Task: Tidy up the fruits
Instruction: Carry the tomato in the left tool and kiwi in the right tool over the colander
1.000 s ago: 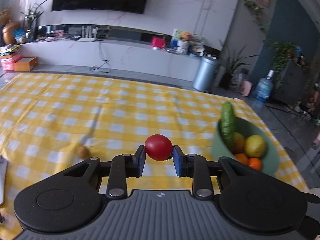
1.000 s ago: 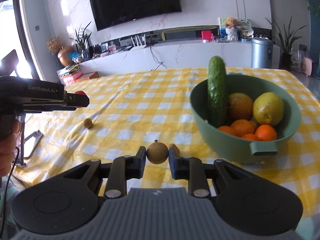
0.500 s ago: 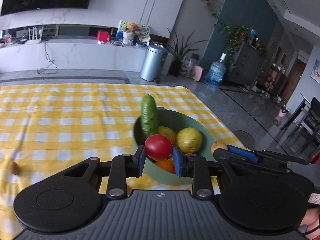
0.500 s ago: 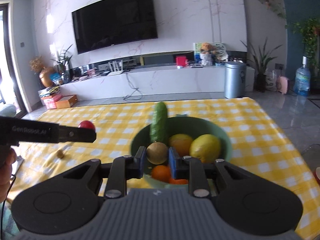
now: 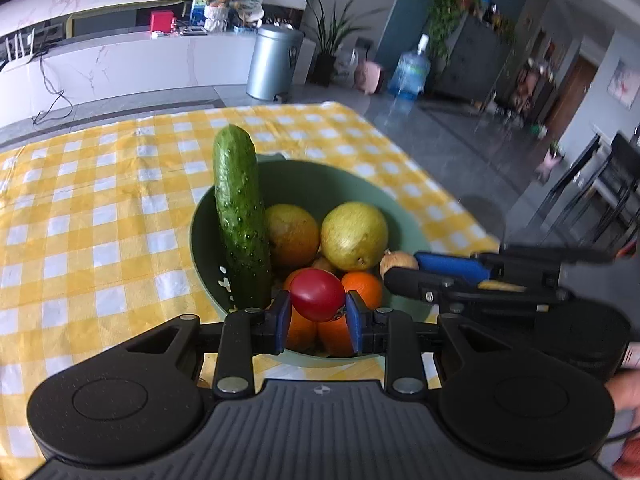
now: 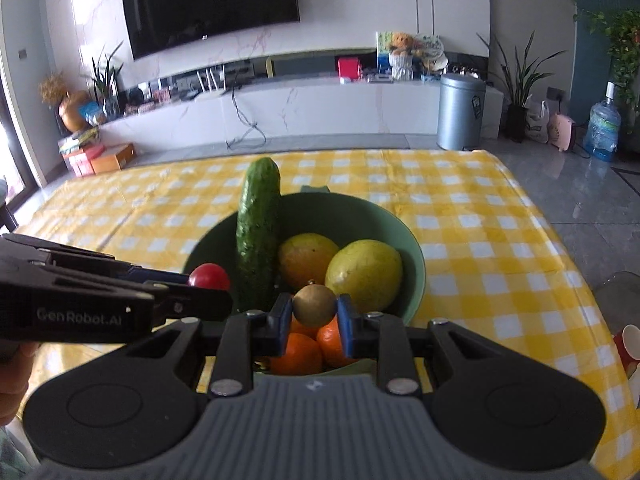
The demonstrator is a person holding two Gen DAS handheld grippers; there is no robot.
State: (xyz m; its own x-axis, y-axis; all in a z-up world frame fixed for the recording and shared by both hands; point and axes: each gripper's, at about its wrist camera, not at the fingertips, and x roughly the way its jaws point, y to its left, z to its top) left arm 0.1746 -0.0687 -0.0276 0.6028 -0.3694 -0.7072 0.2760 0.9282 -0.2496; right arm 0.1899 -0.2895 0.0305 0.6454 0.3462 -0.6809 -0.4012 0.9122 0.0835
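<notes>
Tomato (image 5: 317, 294) — over green bowl (image 5: 204, 236)

Before you, glossy smooth red tomato (image 5: 317, 294), bumpy dark-green cucumber (image 5: 241, 221), matt sage-green plastic bowl (image 5: 320, 178), yellow-and-white checked cloth (image 5: 100, 208) with a slight sheen, your matt black plastic left tool (image 5: 316, 314).

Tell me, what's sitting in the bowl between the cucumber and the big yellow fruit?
An orange-yellow round fruit sits between the cucumber and the big yellow fruit; both wrist views show it.
</notes>
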